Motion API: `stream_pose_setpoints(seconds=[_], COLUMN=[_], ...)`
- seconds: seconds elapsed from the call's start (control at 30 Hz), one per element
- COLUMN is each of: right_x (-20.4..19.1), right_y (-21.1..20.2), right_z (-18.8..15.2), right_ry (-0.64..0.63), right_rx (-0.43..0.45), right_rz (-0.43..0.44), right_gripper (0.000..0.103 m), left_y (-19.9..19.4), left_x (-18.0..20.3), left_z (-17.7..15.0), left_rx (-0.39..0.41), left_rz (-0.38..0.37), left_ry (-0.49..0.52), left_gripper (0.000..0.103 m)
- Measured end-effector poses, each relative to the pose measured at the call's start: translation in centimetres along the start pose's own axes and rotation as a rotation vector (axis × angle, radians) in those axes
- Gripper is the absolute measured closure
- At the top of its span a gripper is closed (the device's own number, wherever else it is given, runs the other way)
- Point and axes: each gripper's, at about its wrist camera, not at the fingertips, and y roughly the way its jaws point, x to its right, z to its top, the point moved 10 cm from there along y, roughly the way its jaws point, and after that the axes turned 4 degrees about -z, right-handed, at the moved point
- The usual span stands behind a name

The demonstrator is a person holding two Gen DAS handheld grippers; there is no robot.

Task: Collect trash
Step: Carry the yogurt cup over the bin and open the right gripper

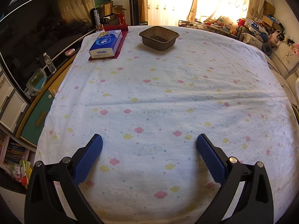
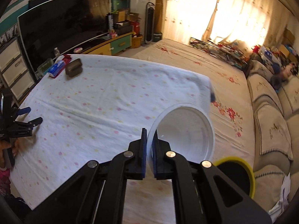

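The cloth-covered surface (image 1: 149, 97) carries a brown tray (image 1: 159, 37) and tissue pack (image 1: 106, 43) at its far end. The left claw (image 1: 149, 145) gapes wide, empty. The right claw (image 2: 149, 145) pinches a white plastic bowl (image 2: 184, 132) by its rim, above the surface's corner.

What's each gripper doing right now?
Left gripper: open, empty, over the tablecloth.
Right gripper: shut on the white plastic bowl rim.

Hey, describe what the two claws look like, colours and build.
Both are matte black plastic linkage frames with round silver pivot pins. The left claw has blue, grid-textured rubber pads on its two fingers. The right claw has the same blue pads. No cables or markings show.
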Motion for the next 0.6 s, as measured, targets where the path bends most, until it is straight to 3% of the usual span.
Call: stream_pose_setpoints(seconds=[0.27, 0.43, 0.6], right_x=[10.5, 14.3, 16.4], right_y=[3.2, 6.3, 8.1], right_z=[-8.5, -12.1, -13.6], right_ry=[0.218, 0.303, 0.353], right_rx=[-0.148, -0.225, -0.259], right_rz=[-0.126, -0.156, -0.175], right_gripper=[0.098, 0.098, 0.097], left_y=[0.0, 0.0, 0.0], left_x=[0.0, 0.0, 0.0], left_z=[0.0, 0.0, 0.0], left_rx=[0.000, 0.000, 0.000], left_rz=[0.000, 0.000, 0.000], left_ry=[0.000, 0.000, 0.000], left_gripper=[0.004, 0.004, 0.004])
